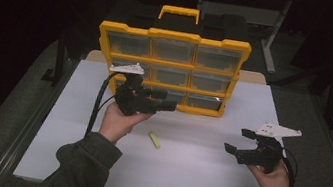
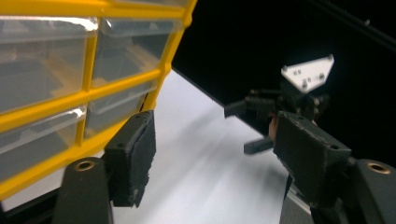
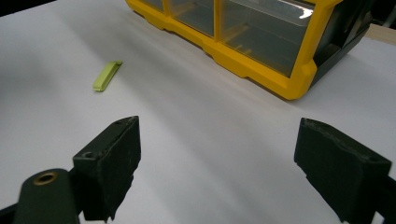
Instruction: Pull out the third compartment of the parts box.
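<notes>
A yellow organizer (image 1: 175,35) with clear drawers stands upright at the back of the white table (image 1: 69,149). My left gripper (image 1: 167,100) is held open just in front of its bottom drawer row, jaws pointing right, nothing between them. In the left gripper view its pads (image 2: 133,156) stand wide apart beside the organizer (image 2: 70,116), with the right gripper (image 2: 254,126) farther off. My right gripper (image 1: 238,141) hovers open over the table's right side, empty. A small yellow-green strip (image 1: 154,139) lies flat between the two hands; in the right gripper view the strip (image 3: 107,75) lies far left, ahead of the open gripper (image 3: 226,168).
The organizer (image 3: 261,70) has a yellow handle (image 1: 180,12) on top and a black back. Bare white table surface (image 3: 196,121) lies between the right gripper and the organizer. The room around the table is dark, with a desk frame (image 1: 271,44) behind.
</notes>
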A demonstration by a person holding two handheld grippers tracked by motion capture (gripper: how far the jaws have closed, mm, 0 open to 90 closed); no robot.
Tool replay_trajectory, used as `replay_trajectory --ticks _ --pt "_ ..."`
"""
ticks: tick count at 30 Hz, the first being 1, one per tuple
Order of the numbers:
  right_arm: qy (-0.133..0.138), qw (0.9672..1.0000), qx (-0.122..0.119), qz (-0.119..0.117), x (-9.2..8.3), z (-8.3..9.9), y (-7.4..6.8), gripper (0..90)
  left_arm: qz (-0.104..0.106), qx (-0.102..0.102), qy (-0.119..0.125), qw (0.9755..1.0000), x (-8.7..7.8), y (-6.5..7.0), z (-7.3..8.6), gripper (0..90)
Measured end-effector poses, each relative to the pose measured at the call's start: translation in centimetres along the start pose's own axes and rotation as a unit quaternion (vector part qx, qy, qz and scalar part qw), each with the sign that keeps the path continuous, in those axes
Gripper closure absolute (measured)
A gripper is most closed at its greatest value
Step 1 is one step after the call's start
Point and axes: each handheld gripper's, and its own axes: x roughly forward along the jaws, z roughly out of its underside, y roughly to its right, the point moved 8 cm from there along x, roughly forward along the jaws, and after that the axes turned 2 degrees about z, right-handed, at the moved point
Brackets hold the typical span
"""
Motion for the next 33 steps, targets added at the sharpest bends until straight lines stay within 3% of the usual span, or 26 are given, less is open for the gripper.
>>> replay_trajectory --ticks 3,4,6,13,16,17,21,23,25,29,31,33 --pt "0.001 1.0 0.001 0.0 0.0 0.0 0.0 13.9 0.006 -0.012 0.014 0.9998 0.6 -0.2 -0.7 32.7" --pt "0.005 1.0 0.0 0.0 -0.1 -0.1 0.0 13.9 0.012 -0.03 0.031 0.999 1.1 -0.3 -1.4 33.3" --pt "0.007 1.0 0.003 0.0 -0.2 -0.2 0.2 13.9 0.014 -0.039 0.044 0.9982 1.7 -0.3 -2.0 34.2" --pt "0.011 0.9999 0.008 -0.001 -0.3 -0.2 0.4 13.9 0.0 -0.053 0.083 0.9951 3.0 -0.5 -4.2 39.3" --pt "0.014 0.9999 0.01 -0.003 -0.3 -0.3 0.4 13.9 -0.009 -0.068 0.108 0.9918 4.0 -0.6 -5.5 41.8" --pt "0.014 0.9999 0.01 -0.003 -0.3 -0.3 0.4 13.9 -0.009 -0.068 0.108 0.9918 4.0 -0.6 -5.5 42.5" --pt "0.015 0.9998 0.01 -0.005 -0.3 -0.3 0.5 13.9 -0.009 -0.096 0.132 0.9866 5.2 -1.1 -6.6 46.3" --pt "0.015 0.9998 0.009 -0.005 -0.3 -0.3 0.5 13.9 -0.01 -0.098 0.136 0.9858 5.4 -1.2 -6.8 48.4" --pt "0.016 0.9998 0.01 -0.006 -0.3 -0.3 0.5 13.9 -0.01 -0.111 0.151 0.9823 6.1 -1.4 -7.3 50.9" --pt "0.015 0.9998 0.01 -0.007 -0.2 -0.3 0.6 13.9 -0.001 -0.126 0.166 0.978 7.0 -1.7 -8.0 55.1" --pt "0.015 0.9998 0.009 -0.007 -0.2 -0.3 0.6 13.9 -0.003 -0.127 0.169 0.9775 7.2 -1.7 -8.2 56.1" --pt "0.015 0.9998 0.009 -0.008 -0.2 -0.3 0.6 13.9 0.014 -0.136 0.185 0.9732 7.8 -1.6 -8.6 59.0"
